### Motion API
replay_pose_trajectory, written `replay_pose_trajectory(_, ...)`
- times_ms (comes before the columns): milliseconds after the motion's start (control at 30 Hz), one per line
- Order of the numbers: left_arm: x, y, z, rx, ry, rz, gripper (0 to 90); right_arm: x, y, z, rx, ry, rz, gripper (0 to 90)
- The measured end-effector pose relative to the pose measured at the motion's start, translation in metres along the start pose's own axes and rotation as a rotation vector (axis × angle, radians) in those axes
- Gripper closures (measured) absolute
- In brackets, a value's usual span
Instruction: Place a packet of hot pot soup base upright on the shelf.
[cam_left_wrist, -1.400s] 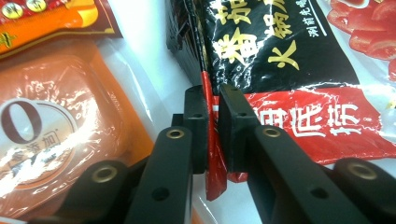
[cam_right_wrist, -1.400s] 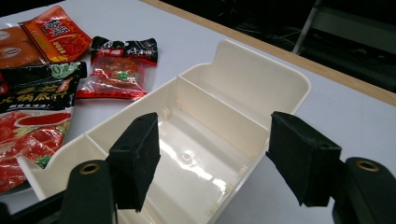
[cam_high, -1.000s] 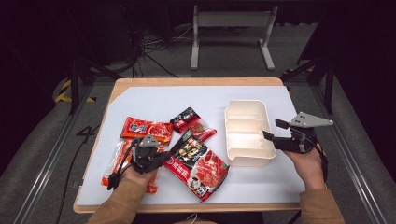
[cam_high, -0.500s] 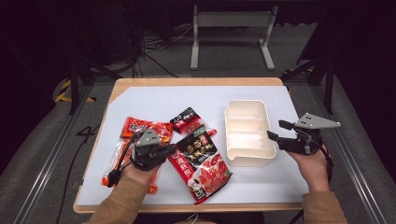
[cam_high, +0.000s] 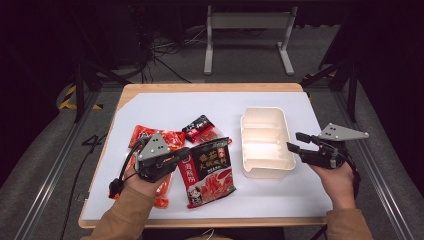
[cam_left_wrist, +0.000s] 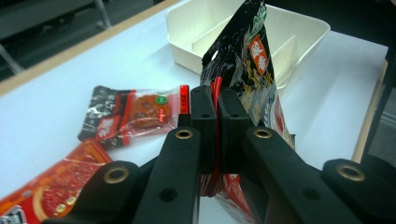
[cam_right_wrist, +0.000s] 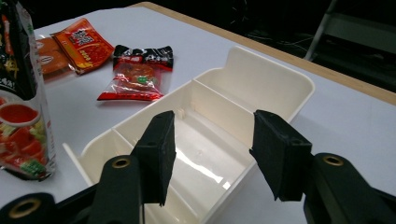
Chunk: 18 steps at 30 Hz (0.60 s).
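A dark room surrounds a wood-edged table (cam_high: 210, 88) covered with a white sheet, and a grey metal stand sits on the floor beyond its far edge.

Near the front left of the table, the left gripper (cam_high: 184, 154) has its fingers (cam_left_wrist: 203, 126) pressed together on the edge of a large black-and-red food packet (cam_high: 207, 170). In the left gripper view that packet stands upright between the fingers, lifted at the pinched edge, with a red patch bearing white characters near its top; the writing is too small to read. In the high view its face shows a red dish pictured below a dark band of characters, again not legible.

To the left of it lie flat orange-red sachets (cam_high: 172, 139), partly under the person's left hand, with printed labels that cannot be read. Just beyond the large packet lies a small black-and-red sachet (cam_high: 200, 129) with a clear window; the right gripper view shows white characters on its black end.

A cream tray (cam_high: 266, 116) with divided compartments sits to the right of the packets, lengthwise away from the person. The right gripper (cam_high: 292, 141) hovers at the tray's right rim, near its front end. Its fingers (cam_right_wrist: 159, 151) are spread, having just been closing, and in the right gripper view the tray's wall lies between them without either finger touching it.
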<state>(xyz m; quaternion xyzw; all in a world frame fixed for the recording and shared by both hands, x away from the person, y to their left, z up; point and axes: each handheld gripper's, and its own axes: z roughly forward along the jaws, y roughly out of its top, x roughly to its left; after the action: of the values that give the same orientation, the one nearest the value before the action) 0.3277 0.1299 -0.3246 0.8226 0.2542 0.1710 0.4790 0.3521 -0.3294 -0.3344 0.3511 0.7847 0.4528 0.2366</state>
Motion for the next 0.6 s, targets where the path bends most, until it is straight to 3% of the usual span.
replay_pose_trajectory(333,0.002,0.015,-0.017,-0.039,0.026,0.106,87.6,0.018,0.013,0.0,-0.021,0.082,-0.037,47.6)
replay_pose_trajectory(600,0.005,0.021,-0.023,-0.058,0.011,0.129,87.5,0.043,0.034,0.004,-0.064,0.2,-0.077,45.3)
